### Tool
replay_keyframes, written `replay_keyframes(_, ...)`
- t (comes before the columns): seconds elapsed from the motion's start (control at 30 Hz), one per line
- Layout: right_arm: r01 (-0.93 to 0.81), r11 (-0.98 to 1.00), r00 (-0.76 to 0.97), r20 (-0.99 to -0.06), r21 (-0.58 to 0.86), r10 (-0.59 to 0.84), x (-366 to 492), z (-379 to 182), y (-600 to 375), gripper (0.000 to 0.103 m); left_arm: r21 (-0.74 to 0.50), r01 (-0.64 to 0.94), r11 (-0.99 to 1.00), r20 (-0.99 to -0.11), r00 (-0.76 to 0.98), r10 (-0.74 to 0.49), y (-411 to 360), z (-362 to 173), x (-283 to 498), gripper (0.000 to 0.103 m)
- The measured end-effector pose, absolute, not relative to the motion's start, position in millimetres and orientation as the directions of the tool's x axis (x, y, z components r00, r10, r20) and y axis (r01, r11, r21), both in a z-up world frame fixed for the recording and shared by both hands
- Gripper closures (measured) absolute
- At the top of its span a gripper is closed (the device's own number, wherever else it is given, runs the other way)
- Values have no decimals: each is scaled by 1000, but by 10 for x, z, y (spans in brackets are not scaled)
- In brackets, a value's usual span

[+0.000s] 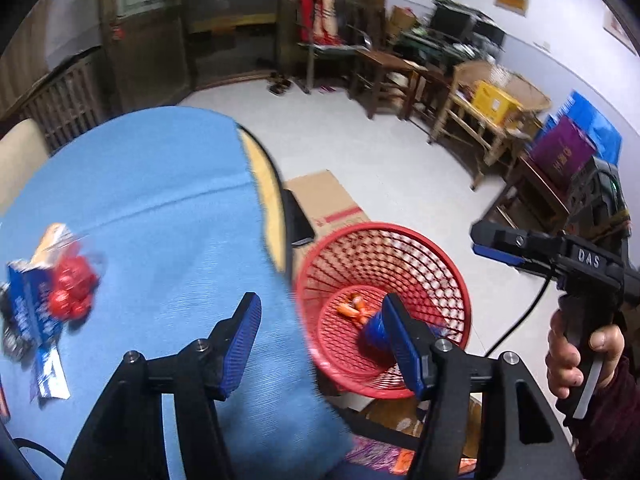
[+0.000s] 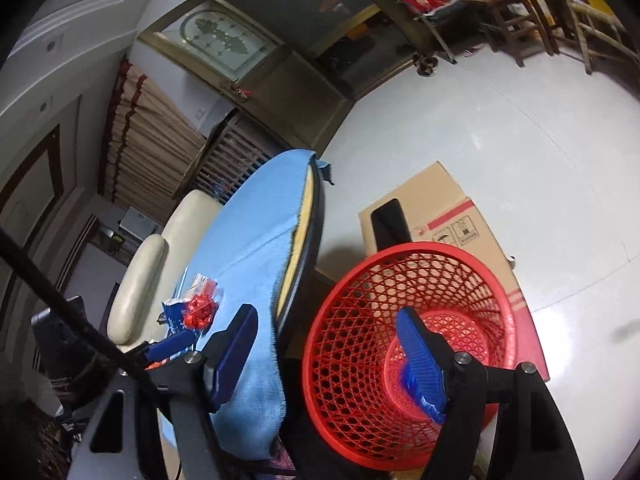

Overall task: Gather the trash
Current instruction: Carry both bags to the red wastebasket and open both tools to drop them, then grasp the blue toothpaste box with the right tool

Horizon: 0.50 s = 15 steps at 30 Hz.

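A red mesh basket (image 1: 400, 248) stands beside the table's edge, with orange and blue wrappers (image 1: 362, 316) in its bottom. It also shows in the right wrist view (image 2: 360, 344). A red crumpled wrapper (image 1: 72, 288) and blue packets (image 1: 30, 312) lie on the blue tablecloth (image 1: 160, 208) at the left; they show in the right wrist view too (image 2: 198, 312). My left gripper (image 1: 320, 340) is open and empty, straddling the table edge and basket. My right gripper (image 2: 328, 356) is open and empty above the basket rim; it shows in the left view (image 1: 504, 246) at the right.
A cardboard box (image 2: 440, 208) stands on the floor behind the basket. A cream chair (image 2: 152, 264) sits at the table's far side. Wooden tables and chairs with boxes (image 1: 492, 100) line the far wall.
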State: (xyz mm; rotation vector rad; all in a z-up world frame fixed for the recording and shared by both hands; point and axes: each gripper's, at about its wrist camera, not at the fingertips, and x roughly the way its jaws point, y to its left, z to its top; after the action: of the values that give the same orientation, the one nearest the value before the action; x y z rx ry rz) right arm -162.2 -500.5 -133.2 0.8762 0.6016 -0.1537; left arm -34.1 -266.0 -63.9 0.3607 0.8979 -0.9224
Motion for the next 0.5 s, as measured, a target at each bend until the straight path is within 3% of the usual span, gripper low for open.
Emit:
replay_keyframes(0.33, 305, 705, 819, -554, 640, 150, -1369, -1111, -4626, 27, -42, 644, 764, -722, 509, -469, -1649, -389, -34, 37)
replay_keyframes(0.5, 270, 728, 810, -558, 630, 182, -1236, -1065, -4426, 27, -15, 481, 877, -714, 608, -346, -757, -523, 122, 31)
